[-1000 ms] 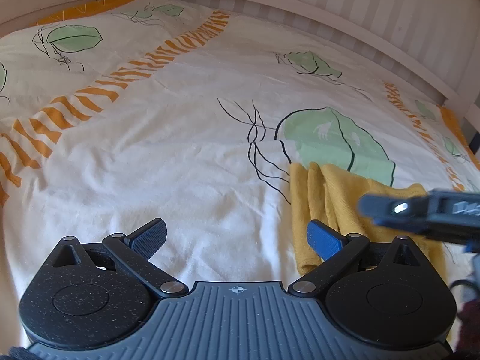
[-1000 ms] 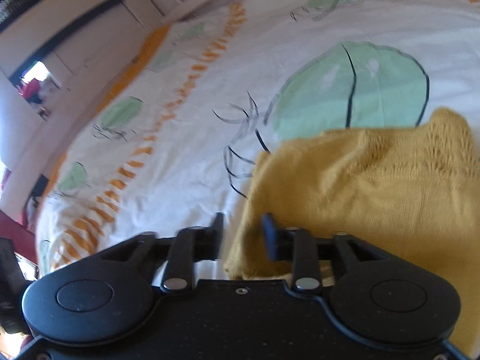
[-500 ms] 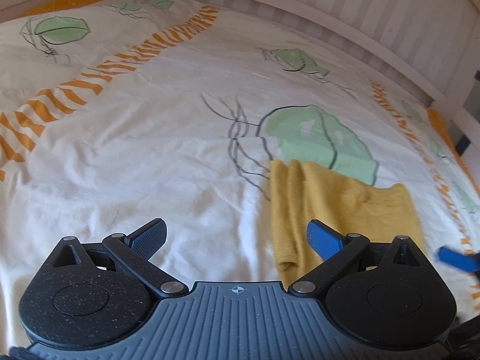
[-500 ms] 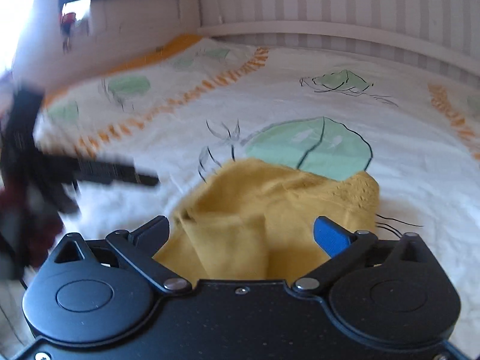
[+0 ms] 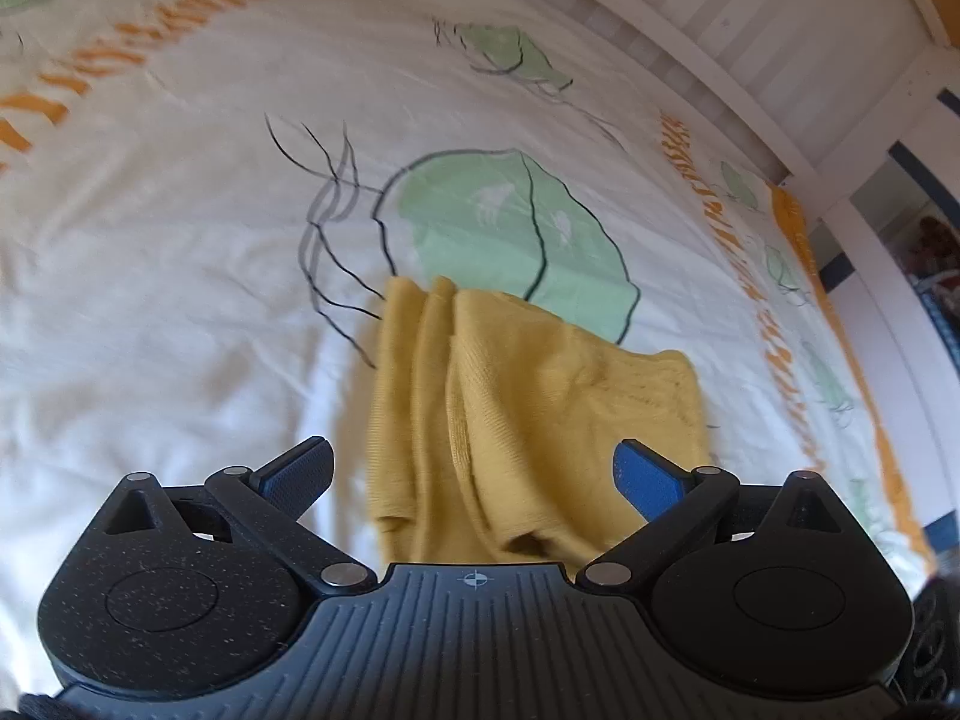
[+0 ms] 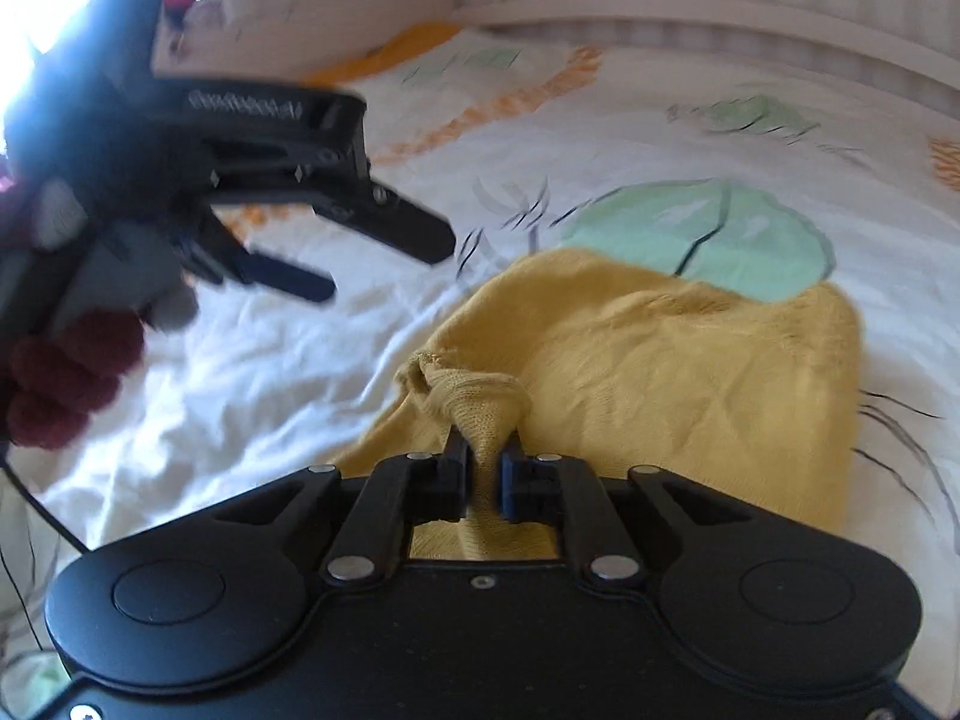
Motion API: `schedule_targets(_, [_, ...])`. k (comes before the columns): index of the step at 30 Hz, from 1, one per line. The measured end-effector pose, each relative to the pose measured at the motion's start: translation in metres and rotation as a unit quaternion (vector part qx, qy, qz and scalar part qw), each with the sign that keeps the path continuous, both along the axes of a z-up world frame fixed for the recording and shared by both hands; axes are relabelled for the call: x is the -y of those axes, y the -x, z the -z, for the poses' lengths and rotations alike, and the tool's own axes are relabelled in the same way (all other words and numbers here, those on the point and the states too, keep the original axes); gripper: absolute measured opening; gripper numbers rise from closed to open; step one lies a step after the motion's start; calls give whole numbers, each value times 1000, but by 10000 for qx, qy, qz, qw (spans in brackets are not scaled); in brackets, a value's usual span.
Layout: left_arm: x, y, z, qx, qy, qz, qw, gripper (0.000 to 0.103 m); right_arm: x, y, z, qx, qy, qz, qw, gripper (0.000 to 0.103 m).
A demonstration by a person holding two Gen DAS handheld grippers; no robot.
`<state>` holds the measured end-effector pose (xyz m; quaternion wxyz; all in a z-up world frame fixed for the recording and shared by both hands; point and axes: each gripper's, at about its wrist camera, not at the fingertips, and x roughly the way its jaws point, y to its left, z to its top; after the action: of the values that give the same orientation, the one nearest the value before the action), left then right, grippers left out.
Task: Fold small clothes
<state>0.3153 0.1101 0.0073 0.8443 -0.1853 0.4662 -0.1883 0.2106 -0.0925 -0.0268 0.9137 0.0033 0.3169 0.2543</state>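
On the bed point(image 5: 180, 300), against the near edge of the big green leaf print point(image 5: 510, 240), lies the yellow knit point(image 5: 540, 408), rumpled into long folds and partly covering the leaf's lower rim. From the left wrist view the left gripper point(image 5: 474, 474) stands wide open with its blue pads on either side of the knit's near end, neither pad touching the cloth, and the knit's folds run away from it toward the leaf. That view does not show the right gripper; it does show the white slatted bed frame point(image 5: 750, 48) beyond the leaf and orange stripes on the sheet to the right of it. The right wrist view gives what the other lacks: the right gripper point(image 6: 483, 480) is closed tight on a bunched corner of the knit point(image 6: 660, 372), a twisted knot of yellow cloth standing up between its pads, while the rest of the garment spreads out toward the leaf point(image 6: 702, 234). Left of the knit in this view the left gripper point(image 6: 384, 258) appears from the side, blurred, raised above the sheet with its fingers apart and nothing between them, held by a hand in a dark red glove point(image 6: 66, 378).
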Motion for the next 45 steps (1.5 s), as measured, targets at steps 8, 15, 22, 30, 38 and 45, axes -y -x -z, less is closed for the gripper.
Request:
schedule_targets(8, [39,-33,10,-529,367,284,9975,100,35,9,-10,49,-472,318,9984,16])
schedule_targets(15, [59,-60,21,-661,69,255,9975,82,38,12,-5,-25,-575,277,9980,16])
schedule_targets(22, [63,-62,19,-192,-320,435,9984,9,27,12,-5,73,-462,201,9987,17])
schedule_targets(30, [49,-59,-1,354,-726,695,9943,8,-19,16,-5,337,-47,-178,9993,17])
schedule_targets(38, [31,-65,40,20,-863,352,9956,11,-54,5,27,-16,363,-416,9985,27])
schedule_targets(45, [28,-61,27,409,-1387,182,9893,22,-58,18,24,67,185,-797,9966,53])
